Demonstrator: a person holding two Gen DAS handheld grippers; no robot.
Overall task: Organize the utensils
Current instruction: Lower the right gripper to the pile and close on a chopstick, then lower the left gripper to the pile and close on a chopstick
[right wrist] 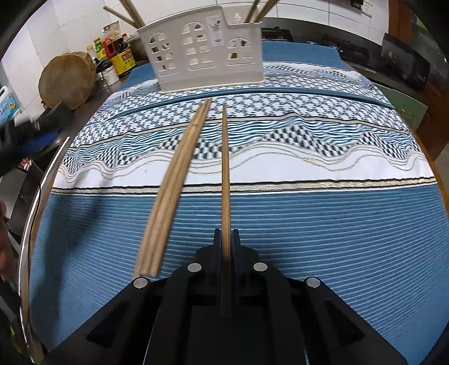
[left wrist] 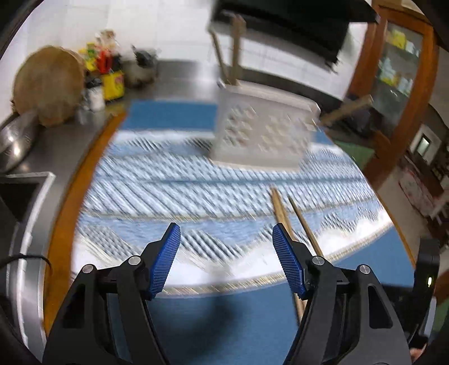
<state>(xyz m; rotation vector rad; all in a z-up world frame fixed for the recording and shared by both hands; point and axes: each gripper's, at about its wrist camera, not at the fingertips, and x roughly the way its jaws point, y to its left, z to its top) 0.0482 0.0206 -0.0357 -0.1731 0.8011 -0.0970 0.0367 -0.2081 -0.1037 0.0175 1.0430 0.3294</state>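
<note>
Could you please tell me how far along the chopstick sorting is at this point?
Partly done: several chopsticks already stand in the white holder. In hand: the right tongs are shut on one chopstick. Left: a pair lies on the cloth beside it, and the left tongs are open and empty.
</note>
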